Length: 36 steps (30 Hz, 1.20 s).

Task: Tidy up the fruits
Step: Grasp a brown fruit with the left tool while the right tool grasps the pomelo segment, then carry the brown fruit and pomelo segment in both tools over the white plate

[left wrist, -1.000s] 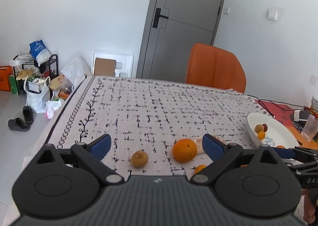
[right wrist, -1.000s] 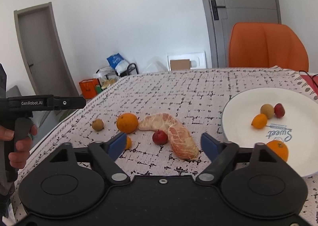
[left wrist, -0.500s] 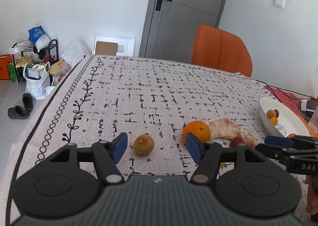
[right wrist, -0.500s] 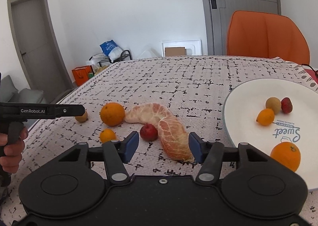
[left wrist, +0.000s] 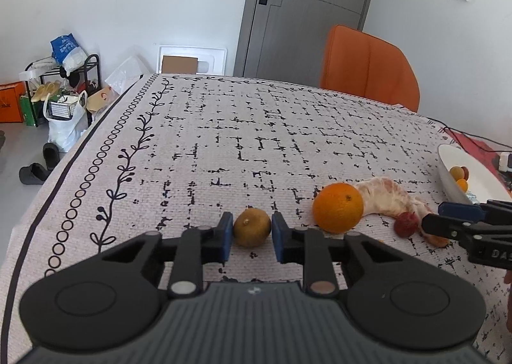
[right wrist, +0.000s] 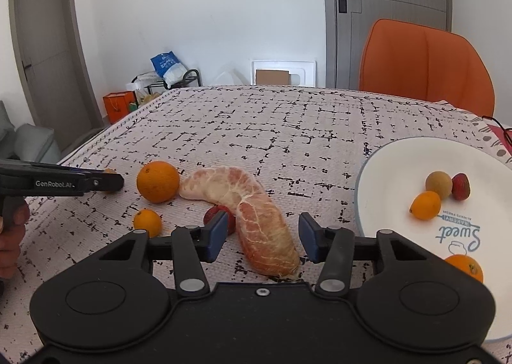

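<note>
My left gripper (left wrist: 250, 233) has its blue pads on both sides of a small brown fruit (left wrist: 252, 227) on the tablecloth, touching or nearly touching it. A large orange (left wrist: 338, 207) and peeled pomelo segments (left wrist: 388, 197) lie to its right. My right gripper (right wrist: 261, 232) is open around the near pomelo segment (right wrist: 267, 237), pads apart from it. A red fruit (right wrist: 215, 214) sits by its left pad, a small orange (right wrist: 147, 222) further left. The white plate (right wrist: 377, 172) at the right holds several small fruits.
An orange chair (left wrist: 368, 66) stands behind the table's far edge. Cables and a red mat (left wrist: 473, 143) lie beyond the plate. Bags and a rack (left wrist: 64, 88) stand on the floor to the left of the table.
My left gripper moved forward onto the brown fruit and its jaws narrowed around it. My right gripper moved forward over the near pomelo segment and its jaws narrowed somewhat.
</note>
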Each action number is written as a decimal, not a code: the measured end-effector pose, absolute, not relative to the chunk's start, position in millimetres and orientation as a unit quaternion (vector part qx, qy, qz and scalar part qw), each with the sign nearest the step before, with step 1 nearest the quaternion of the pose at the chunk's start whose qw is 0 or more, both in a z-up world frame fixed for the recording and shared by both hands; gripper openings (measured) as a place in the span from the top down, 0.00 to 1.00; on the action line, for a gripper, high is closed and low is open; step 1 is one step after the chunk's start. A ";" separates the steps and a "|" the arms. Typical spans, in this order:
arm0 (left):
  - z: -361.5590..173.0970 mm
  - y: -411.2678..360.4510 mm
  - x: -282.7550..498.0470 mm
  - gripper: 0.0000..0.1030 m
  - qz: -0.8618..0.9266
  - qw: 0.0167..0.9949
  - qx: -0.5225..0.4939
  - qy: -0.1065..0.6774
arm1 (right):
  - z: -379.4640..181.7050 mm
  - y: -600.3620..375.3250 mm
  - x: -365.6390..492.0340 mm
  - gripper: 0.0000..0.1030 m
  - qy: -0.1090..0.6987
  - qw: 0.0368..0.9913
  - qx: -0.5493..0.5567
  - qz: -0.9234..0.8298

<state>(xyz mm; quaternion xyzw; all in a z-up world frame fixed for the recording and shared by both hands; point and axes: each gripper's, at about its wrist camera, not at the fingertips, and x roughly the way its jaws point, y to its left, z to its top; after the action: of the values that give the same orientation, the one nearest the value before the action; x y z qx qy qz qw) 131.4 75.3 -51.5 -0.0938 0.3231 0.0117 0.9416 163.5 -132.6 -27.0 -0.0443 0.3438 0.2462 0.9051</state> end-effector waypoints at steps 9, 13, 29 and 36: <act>-43.8 71.5 120.9 0.77 0.000 0.945 -0.093 0.313 | -28.2 -125.7 163.5 0.67 0.353 0.901 -0.068 0.242; -41.0 70.0 115.4 0.77 -0.005 0.946 -0.093 0.309 | -28.4 -127.0 157.1 0.68 0.358 0.898 -0.065 0.246; -36.2 57.6 95.7 0.76 -0.026 0.947 -0.090 0.307 | -21.7 -130.7 133.5 0.63 0.374 0.888 -0.046 0.265; -41.2 55.9 97.9 0.77 -0.028 0.945 -0.091 0.313 | -27.5 -131.7 135.8 0.61 0.376 0.887 -0.047 0.264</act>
<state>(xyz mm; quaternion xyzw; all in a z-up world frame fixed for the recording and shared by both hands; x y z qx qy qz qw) 97.9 55.9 -41.2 -0.0912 0.3128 -0.0279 0.9450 135.8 -131.7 -27.5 -0.0470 0.3762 0.2637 0.8870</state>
